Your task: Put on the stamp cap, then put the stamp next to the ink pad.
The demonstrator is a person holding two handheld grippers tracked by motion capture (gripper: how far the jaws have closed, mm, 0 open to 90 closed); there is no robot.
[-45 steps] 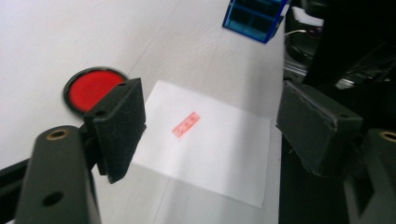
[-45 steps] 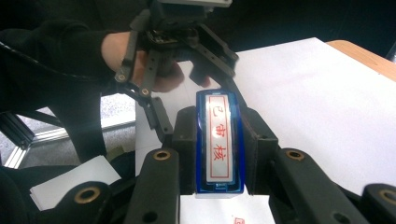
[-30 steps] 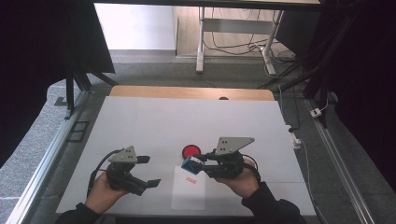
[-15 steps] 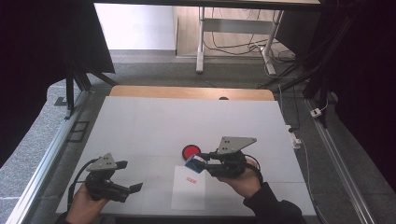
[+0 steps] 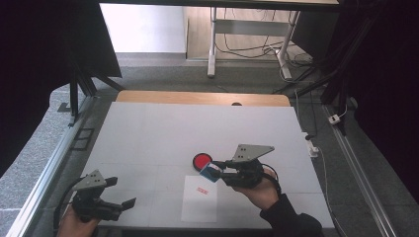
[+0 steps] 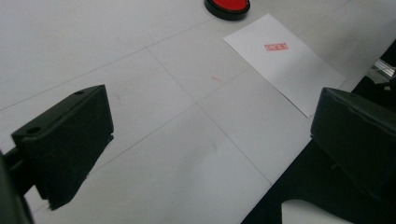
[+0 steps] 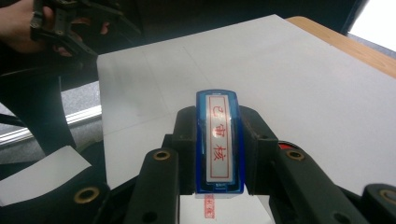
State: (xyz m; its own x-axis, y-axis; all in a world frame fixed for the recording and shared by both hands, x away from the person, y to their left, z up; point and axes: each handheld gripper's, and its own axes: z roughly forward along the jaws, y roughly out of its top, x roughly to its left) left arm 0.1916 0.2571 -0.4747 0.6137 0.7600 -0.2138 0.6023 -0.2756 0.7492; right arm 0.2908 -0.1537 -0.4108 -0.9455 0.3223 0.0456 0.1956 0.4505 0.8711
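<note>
My right gripper (image 5: 217, 170) is shut on a blue stamp (image 5: 208, 171) and holds it just above the table. The stamp's (image 7: 218, 140) face, with red characters, points up in the right gripper view. Under it lies a white sheet of paper (image 5: 200, 205) bearing a red stamped mark (image 5: 201, 190). A round red ink pad (image 5: 201, 160) sits just beyond the paper. My left gripper (image 5: 120, 191) hangs near the table's front left corner; its jaws have just been opening and stand wide apart with nothing between them. Ahead of it I see the paper (image 6: 289, 70) and the pad (image 6: 227, 5).
The white table top (image 5: 197, 128) has a wooden strip (image 5: 197, 98) along its far edge. Metal rails (image 5: 44, 168) run along both sides. Table legs and cables lie on the floor beyond. My left gripper (image 7: 65, 23) shows far off in the right gripper view.
My left gripper has moved left and toward the front edge, away from the paper. The right gripper with the stamp has stayed put.
</note>
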